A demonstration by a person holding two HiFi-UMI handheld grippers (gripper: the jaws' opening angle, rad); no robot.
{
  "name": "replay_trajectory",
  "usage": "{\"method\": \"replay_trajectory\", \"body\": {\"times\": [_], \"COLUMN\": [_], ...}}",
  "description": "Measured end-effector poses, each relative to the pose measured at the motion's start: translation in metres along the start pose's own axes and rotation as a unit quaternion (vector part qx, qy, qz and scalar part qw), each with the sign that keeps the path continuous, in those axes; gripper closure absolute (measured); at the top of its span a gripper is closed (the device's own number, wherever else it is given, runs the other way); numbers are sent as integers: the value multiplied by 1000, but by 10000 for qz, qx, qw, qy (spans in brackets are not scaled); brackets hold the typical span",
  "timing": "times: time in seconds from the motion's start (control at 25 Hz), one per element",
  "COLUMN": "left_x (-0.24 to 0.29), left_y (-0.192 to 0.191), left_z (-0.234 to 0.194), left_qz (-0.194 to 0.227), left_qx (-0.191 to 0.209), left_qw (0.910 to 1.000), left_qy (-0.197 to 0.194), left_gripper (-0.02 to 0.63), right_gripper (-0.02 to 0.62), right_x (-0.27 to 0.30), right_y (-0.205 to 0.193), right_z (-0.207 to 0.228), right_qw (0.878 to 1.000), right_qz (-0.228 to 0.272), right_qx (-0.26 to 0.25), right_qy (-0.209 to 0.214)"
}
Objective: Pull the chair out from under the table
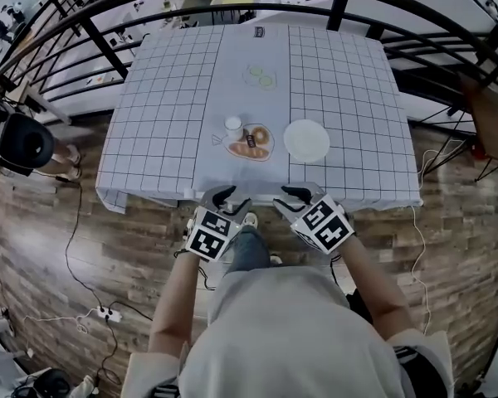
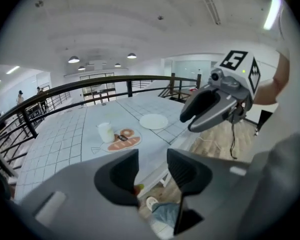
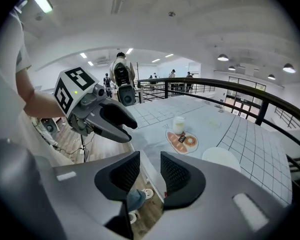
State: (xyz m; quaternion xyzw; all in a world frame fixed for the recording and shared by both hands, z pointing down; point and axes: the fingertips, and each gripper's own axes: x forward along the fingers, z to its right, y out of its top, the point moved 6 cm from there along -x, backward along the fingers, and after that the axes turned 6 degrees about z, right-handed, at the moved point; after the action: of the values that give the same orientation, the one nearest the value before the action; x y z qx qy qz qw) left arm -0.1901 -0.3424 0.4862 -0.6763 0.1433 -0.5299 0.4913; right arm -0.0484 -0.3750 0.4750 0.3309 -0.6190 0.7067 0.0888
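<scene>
The left gripper (image 1: 229, 199) and right gripper (image 1: 292, 199) are held at the near edge of the bench (image 1: 166, 114), jaws parted and empty.

No word, number or brand can be read anywhere; the cube (image 1: 210, 233) on the left gripper (image 1: 224, 197) and the cube (image 1: 324, 225) on the right gripper (image 1: 297, 196) carry black-and-white square marker patterns, not letters; a small dark label (image 1: 260, 31) at the far edge of the checked tablecloth (image 1: 166, 98) is too small to make out; a small dark tag (image 1: 251, 142) on the printed bread picture (image 1: 247, 149) near the cloth's middle is just as illegible.
</scene>
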Motion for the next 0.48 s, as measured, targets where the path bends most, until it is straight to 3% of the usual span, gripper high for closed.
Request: {"method": "replay_trajectory", "body": {"times": [0.2, 0.48], "left_x": [12, 24], "left_y": [2, 1], "left_z": [0, -2], "left_qz": [-444, -874], "left_qx": [654, 1368], "left_qw": [9954, 9810], "left_qy": [-546, -1064], "left_gripper": [402, 385], "right_gripper": [448, 423], "right_x": [15, 30], "right_y": [-2, -10], "right_z": [1, 5], "right_qw": [9985, 9915], "right_qz": [-344, -929], "right_qx": [-334, -647], "right_qy": [282, 641]}}
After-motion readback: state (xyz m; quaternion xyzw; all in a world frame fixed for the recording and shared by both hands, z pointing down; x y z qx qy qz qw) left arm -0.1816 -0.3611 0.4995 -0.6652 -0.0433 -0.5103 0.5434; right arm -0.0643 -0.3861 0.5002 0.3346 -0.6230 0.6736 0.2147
